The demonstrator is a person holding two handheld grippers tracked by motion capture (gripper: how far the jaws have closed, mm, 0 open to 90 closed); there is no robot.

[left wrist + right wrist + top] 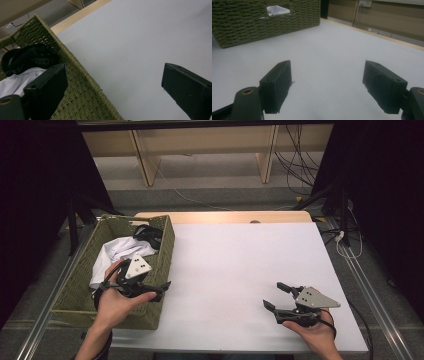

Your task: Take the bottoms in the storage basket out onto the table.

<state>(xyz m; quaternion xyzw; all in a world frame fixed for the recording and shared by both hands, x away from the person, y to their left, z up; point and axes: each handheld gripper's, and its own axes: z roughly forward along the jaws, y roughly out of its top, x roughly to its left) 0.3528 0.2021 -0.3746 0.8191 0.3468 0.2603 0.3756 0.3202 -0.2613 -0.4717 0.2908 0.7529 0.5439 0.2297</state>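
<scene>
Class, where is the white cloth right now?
In the high view, the white cloth lies inside the green woven basket at the table's left, beside a black garment.

Even overhead light, dark surrounds (soft, slightly grainy close-ups)

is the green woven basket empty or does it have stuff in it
Not empty: the green woven basket holds a crumpled white cloth and a black strap.

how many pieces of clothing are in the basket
2: a white garment bunched mid-basket and a black garment at its far end. More could lie hidden under them.
</scene>
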